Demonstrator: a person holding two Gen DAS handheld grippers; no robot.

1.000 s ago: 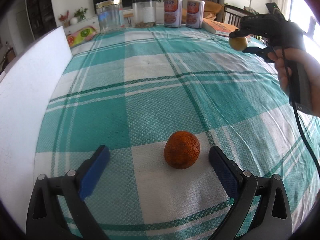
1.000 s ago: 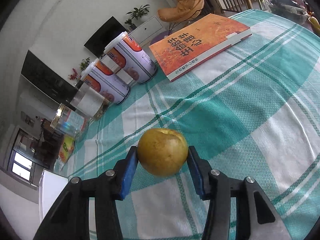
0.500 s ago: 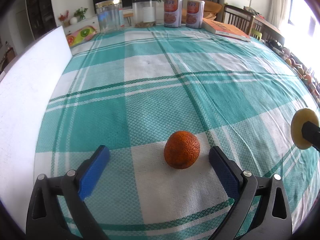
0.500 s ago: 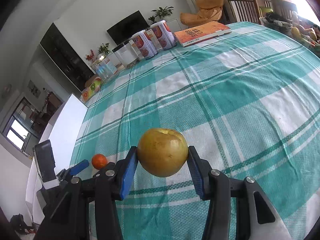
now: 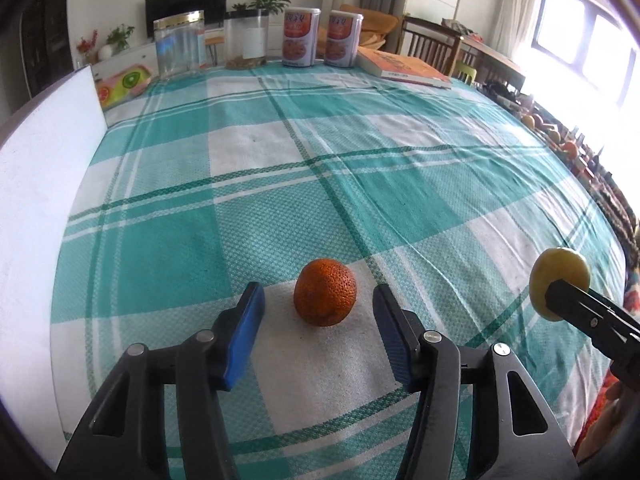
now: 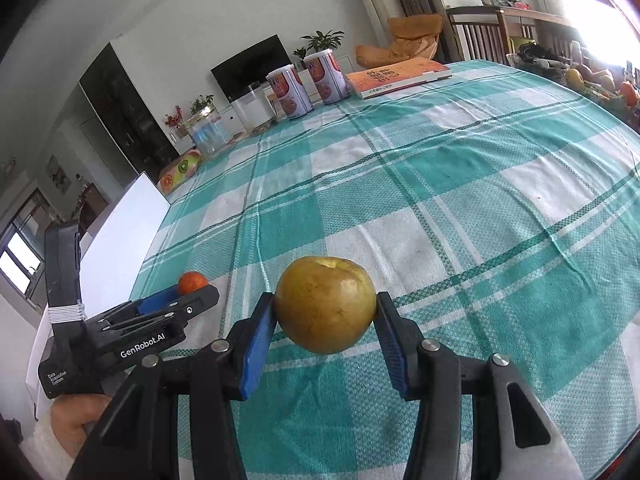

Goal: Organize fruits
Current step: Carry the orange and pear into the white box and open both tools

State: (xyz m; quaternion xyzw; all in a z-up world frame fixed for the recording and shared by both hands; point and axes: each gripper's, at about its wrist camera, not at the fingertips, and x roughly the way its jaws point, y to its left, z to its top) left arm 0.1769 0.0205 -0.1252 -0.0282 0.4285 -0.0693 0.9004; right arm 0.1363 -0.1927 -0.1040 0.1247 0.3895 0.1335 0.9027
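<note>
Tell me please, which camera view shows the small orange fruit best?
The left wrist view: the orange lies close and whole on the cloth between open pads. In the right wrist view it is small, partly hidden behind the left gripper.

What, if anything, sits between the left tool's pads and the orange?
Nothing visible. The orange lies on the tablecloth between the left tool's pads, which have just been closing, with bare cloth showing on both sides; neither pad touches it yet.

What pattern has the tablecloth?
The tablecloth has teal and white checks, clearest in the left wrist view.
</note>
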